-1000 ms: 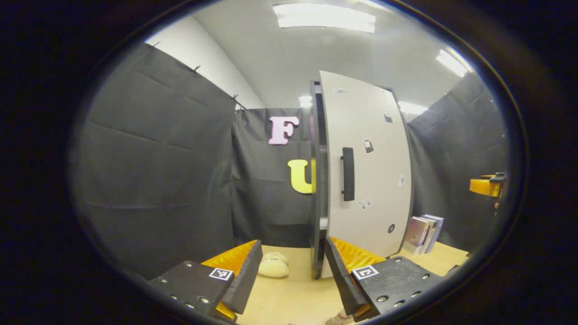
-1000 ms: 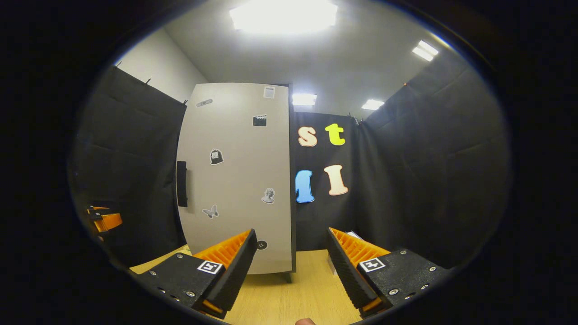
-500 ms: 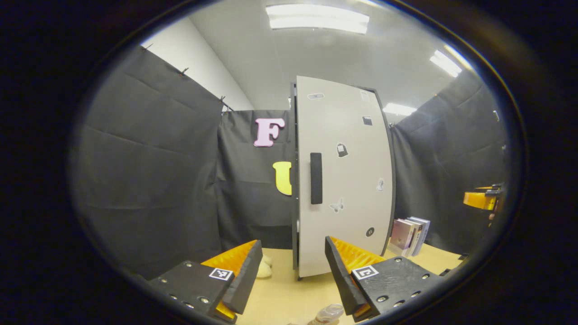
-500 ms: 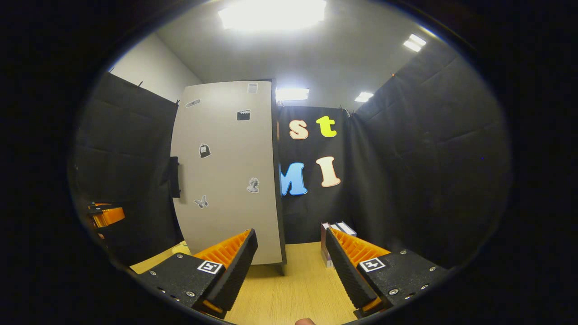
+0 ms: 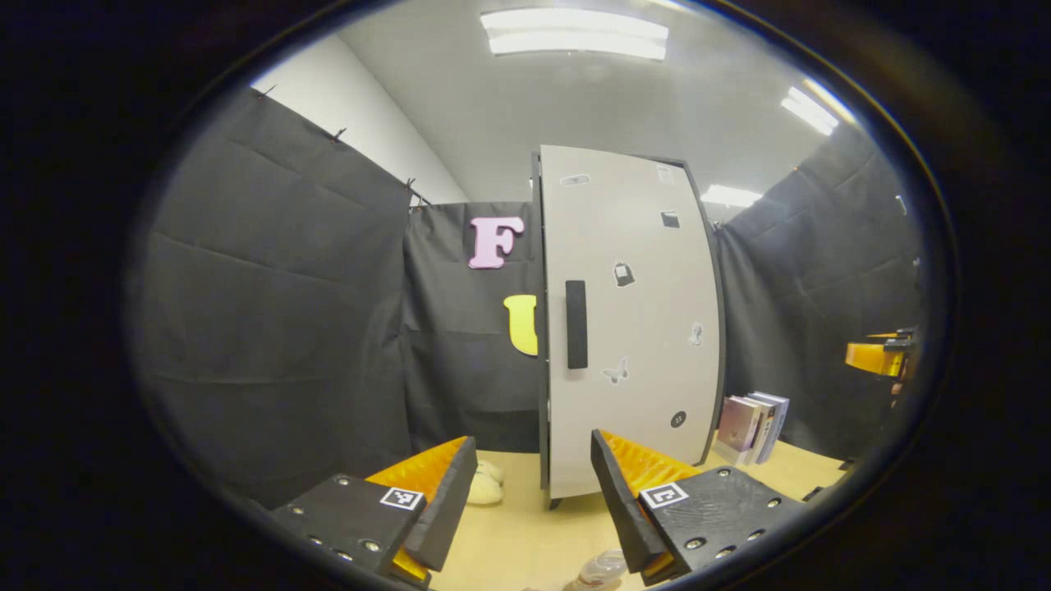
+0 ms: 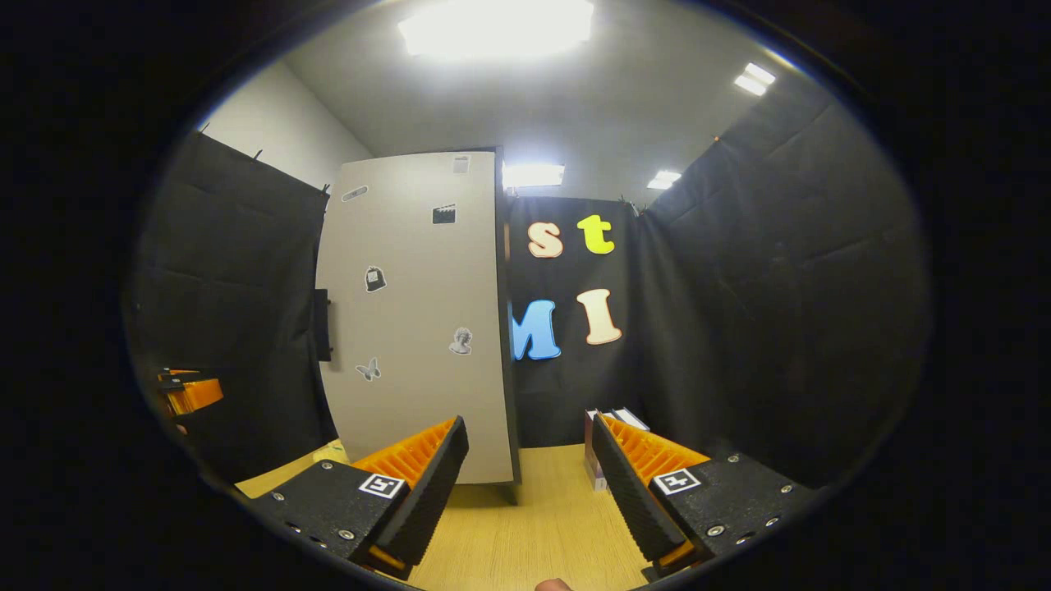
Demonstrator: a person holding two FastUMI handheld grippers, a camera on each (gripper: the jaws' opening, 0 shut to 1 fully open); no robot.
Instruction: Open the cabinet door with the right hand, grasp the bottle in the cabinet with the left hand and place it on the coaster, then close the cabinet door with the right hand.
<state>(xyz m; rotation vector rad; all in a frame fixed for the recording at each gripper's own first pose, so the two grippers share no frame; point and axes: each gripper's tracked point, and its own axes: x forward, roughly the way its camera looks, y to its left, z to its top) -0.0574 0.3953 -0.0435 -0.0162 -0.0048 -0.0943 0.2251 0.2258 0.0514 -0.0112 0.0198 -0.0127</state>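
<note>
The tall cabinet stands on the wooden table with its white door [image 5: 632, 328] flush in its dark frame. The door's black handle [image 5: 576, 324] sits near the door's left edge, and its stickers face me. The cap and shoulders of a clear plastic bottle [image 5: 595, 569] show upright at the bottom edge, just below my left gripper [image 5: 534, 460], which is open and holds nothing. In the right gripper view the same door [image 6: 419, 328] fills the left half. My right gripper [image 6: 530, 435] hangs open in front of it, well off the handle [image 6: 323, 324].
A cream lumpy object [image 5: 484, 486] lies on the table left of the cabinet. Several books [image 5: 751, 427] stand to the cabinet's right, seen again behind my right gripper's finger as books [image 6: 603, 443]. Black cloth walls close in all around. The light wooden table [image 6: 525, 525] runs toward me.
The cabinet door has swung from ajar to flush with its frame. The left gripper's view has shifted, and the bottle's top has come into sight at its bottom edge.
</note>
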